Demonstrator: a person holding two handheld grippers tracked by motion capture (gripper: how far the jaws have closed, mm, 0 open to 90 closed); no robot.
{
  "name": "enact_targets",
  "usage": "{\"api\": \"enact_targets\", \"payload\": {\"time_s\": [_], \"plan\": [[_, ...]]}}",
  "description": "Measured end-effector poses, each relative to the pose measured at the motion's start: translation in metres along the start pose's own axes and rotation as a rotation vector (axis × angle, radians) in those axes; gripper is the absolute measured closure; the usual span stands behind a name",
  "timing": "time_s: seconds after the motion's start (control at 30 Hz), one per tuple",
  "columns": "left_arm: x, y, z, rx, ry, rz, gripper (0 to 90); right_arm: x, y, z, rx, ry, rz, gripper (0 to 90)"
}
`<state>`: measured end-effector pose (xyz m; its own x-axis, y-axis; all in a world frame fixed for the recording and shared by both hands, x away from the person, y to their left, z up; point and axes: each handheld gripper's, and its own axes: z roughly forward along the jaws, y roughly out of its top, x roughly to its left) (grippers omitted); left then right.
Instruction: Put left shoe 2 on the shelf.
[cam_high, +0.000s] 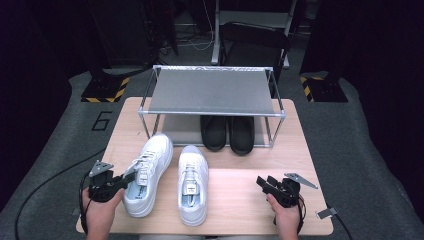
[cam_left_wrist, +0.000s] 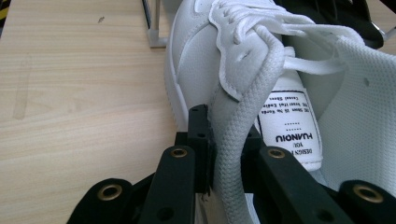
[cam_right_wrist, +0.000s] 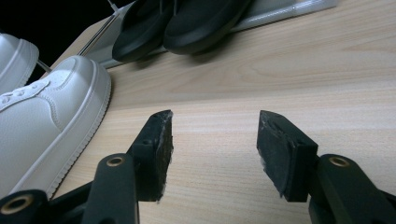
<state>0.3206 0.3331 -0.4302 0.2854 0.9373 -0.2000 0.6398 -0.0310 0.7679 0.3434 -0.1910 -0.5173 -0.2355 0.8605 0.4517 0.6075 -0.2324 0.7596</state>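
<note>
While our left claw (cam_left_wrist: 227, 140) is clamped shut on the padded collar of the left white sneaker (cam_high: 147, 172), pinching the woven rim between its black jaws, we see that shoe closely in the left gripper view: smooth white leather sides, white laces (cam_left_wrist: 261, 23), a mesh lining and a tongue label (cam_left_wrist: 292, 126) printed with black lettering. From the high view that sneaker lies at the near left of the wooden tabletop (cam_high: 240, 200), its toe angled toward the rack, with the claw at its heel end. Just beside it, to the right and apart from it, stands the second white sneaker (cam_high: 193, 184), toe pointing away from us. Our right claw (cam_right_wrist: 214, 149) is spread wide with nothing between its pads, only bare wood under the gap; no earlier look lets us say more of it. It sits at the near right of the tabletop, well apart from both sneakers. Farther out, at the back of the tabletop, stands a metal shoe rack (cam_high: 212, 90) with a grey fabric top shelf. On its lower shelf rests a pair of black shoes (cam_high: 227, 132), side by side, toes poking out toward us.
</note>
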Motion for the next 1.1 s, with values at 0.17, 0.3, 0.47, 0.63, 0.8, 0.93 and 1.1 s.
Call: {"api": "enact_targets", "payload": {"time_s": [0.17, 0.3, 0.47, 0.63, 0.8, 0.93, 1.1], "plan": [[0.001, 0.005, -0.005, 0.004, -0.009, 0.0, 81.3, 0.001, 0.0, 0.002, -0.004, 0.002, -0.027, 45.6], [0.0, 0.009, -0.007, -0.001, -0.004, 0.005, 81.2, 0.002, -0.001, 0.002, 0.001, 0.003, -0.037, 45.9], [-0.001, 0.013, -0.01, -0.011, -0.009, 0.005, 81.2, 0.003, -0.001, 0.002, 0.013, 0.005, -0.039, 46.4], [-0.003, 0.019, -0.014, 0.0, -0.016, 0.015, 81.1, 0.003, -0.001, 0.002, 0.004, 0.008, -0.051, 46.4], [-0.006, 0.024, -0.016, -0.006, -0.02, 0.025, 81.1, 0.002, -0.001, 0.002, 0.004, 0.007, -0.043, 45.8], [-0.007, 0.027, -0.019, -0.005, -0.032, 0.029, 81.1, 0.002, -0.001, 0.002, 0.0, 0.007, -0.037, 45.5], [-0.007, 0.03, -0.022, -0.007, -0.037, 0.031, 80.9, 0.002, -0.001, 0.002, 0.006, 0.001, -0.026, 45.3]]}}
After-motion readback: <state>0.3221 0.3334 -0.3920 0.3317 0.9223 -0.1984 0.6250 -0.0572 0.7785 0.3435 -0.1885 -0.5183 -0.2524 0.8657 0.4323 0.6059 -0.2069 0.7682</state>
